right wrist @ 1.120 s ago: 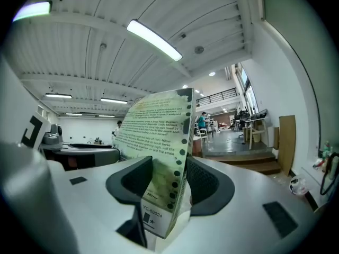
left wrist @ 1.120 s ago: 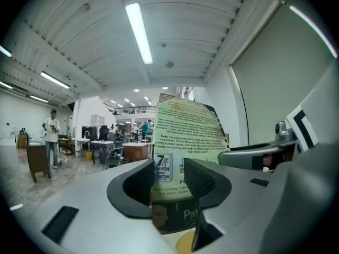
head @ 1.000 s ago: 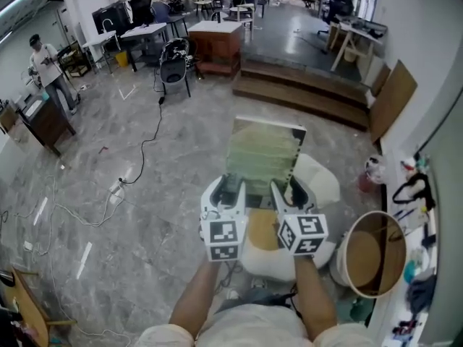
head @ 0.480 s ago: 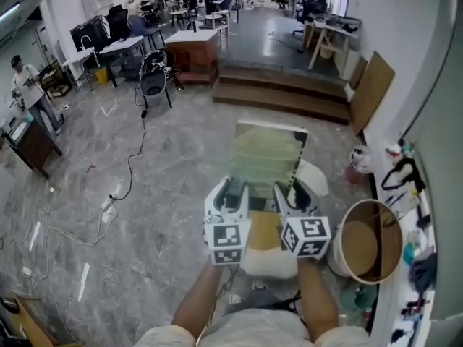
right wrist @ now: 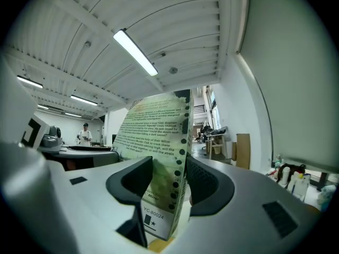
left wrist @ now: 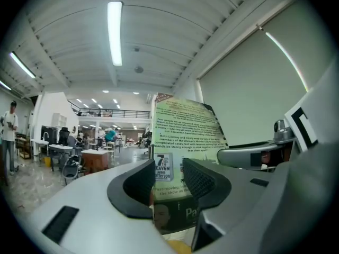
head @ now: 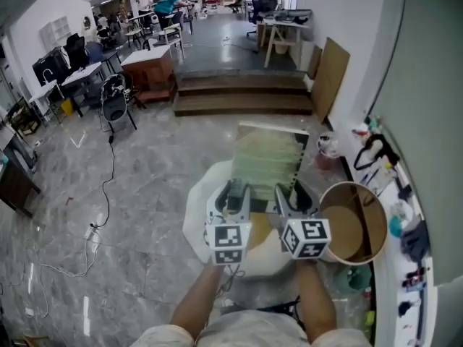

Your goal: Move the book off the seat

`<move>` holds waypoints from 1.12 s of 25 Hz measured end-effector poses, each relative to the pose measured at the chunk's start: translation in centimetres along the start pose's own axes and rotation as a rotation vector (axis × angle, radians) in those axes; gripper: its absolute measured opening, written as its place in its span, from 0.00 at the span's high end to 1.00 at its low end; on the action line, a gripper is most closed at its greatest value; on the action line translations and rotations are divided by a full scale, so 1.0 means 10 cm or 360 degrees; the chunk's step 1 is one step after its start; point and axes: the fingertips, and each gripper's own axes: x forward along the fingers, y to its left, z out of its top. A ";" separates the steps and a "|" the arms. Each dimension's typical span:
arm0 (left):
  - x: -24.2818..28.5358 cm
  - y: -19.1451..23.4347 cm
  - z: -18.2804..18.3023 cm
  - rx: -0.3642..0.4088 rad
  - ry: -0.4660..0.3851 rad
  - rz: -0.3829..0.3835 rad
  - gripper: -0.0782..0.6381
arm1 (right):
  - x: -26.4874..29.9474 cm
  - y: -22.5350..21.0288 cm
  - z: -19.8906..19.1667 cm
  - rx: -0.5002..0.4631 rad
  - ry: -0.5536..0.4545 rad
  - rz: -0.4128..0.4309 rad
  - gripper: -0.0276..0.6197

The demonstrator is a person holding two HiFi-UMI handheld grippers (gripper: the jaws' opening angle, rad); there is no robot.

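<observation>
The left claw (left wrist: pixel 170 184) pinches the lower part of a pale green paperback book (left wrist: pixel 183 136). Its two dark ribbed pads press on the printed back cover and the other face. The right claw (right wrist: pixel 169 181) is clamped on the same book (right wrist: pixel 153 136) at the edge with a row of black dots and a white label strip at the bottom.

From the head view, the left claw (head: pixel 233 192) and the right claw (head: pixel 293 195) sit side by side, each behind its cube with black and white square markers. The book (head: pixel 266 163) stands up out of them with its far end tilted away from the person. Bare forearms reach in from the bottom of the frame.

A white rounded seat (head: pixel 197 212) lies directly under the claws. The book is held above its far half, and whether its lower edge touches the seat cannot be told. A yellow patch (head: pixel 262 233) shows at the middle of the seat, between the two cubes.

Just right of the seat stands a round open bin with a pale rim and brown inside (head: pixel 372 223). Beyond the bin, a white surface (head: pixel 405 280) along the wall carries small clutter. Grey marble floor (head: pixel 145 194) spreads left of the seat, with a black cable (head: pixel 108 172) trailing across it. Brown wooden steps (head: pixel 239 100) lie well beyond the seat.
</observation>
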 end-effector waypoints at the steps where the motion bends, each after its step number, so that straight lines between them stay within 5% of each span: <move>1: 0.05 -0.16 0.01 0.0008 -0.0001 -0.0031 0.64 | -0.08 -0.15 0.00 0.0008 -0.0004 -0.0033 0.64; 18: 0.65 -3.45 0.15 0.0040 0.0002 -0.0518 0.64 | -1.97 -2.94 0.03 0.0056 -0.0059 -0.0532 0.64; 28: 0.76 -4.94 0.11 0.0119 0.0033 -0.0824 0.65 | -2.96 -4.02 -0.10 0.0136 -0.0089 -0.0832 0.64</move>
